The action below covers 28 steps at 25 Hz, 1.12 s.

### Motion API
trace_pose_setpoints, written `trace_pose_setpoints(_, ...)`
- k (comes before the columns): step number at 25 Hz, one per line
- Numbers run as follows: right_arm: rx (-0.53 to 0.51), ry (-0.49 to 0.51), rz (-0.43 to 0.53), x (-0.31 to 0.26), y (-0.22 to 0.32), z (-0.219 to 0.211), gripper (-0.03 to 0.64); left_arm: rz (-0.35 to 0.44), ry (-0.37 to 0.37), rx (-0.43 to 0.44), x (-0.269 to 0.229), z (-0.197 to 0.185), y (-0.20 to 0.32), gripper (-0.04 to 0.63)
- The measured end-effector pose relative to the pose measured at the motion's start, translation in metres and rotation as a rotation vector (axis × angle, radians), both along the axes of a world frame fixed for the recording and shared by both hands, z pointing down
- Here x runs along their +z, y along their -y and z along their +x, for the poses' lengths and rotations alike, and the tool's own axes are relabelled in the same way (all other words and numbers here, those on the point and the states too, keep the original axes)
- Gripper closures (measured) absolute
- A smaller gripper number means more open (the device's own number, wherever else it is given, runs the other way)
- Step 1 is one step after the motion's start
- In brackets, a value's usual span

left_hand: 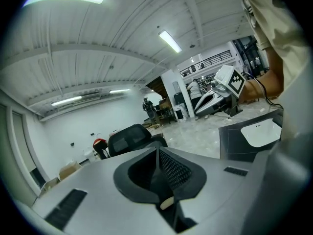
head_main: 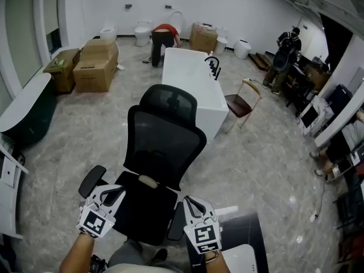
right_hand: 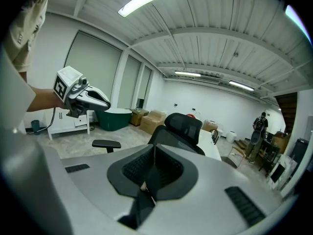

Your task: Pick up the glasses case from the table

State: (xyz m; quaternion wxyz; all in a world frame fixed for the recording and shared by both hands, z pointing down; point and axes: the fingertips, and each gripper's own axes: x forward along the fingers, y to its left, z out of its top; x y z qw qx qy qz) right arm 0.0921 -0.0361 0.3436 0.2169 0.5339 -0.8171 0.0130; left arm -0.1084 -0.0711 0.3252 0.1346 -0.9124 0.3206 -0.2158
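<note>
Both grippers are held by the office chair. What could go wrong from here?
1. The left gripper and right gripper are both shut, so one must open before any grasp.
2. The chair stands close in front of them, and a forward reach could knock its seat or armrests.
3. No glasses case shows in any view, so the wrong thing might get picked.

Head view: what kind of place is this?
Probably a bathroom-fixture storeroom or showroom doubling as a workspace: a white freestanding bathtub mid-room, toilets along the back wall, stacked cardboard boxes, and a black office chair up front.
</note>
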Motion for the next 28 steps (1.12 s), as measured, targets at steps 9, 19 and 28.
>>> trace_pose_setpoints(9, 0.220, -0.041, -0.029, 0.015, 0.024, 0.028, 0.591, -0.038, -0.022, 0.246, 0.029, 0.050, 0.074, 0.564)
trace_pose_setpoints(19, 0.366, -0.036, -0.034, 0.037, 0.054, 0.038, 0.591, -0.076, 0.028, 0.434, 0.087, 0.088, 0.139, 0.564)
trace_pose_setpoints(28, 0.418, -0.036, -0.055, 0.058, 0.077, 0.050, 0.589, -0.137, 0.079, 0.534, 0.150, 0.121, 0.169, 0.563)
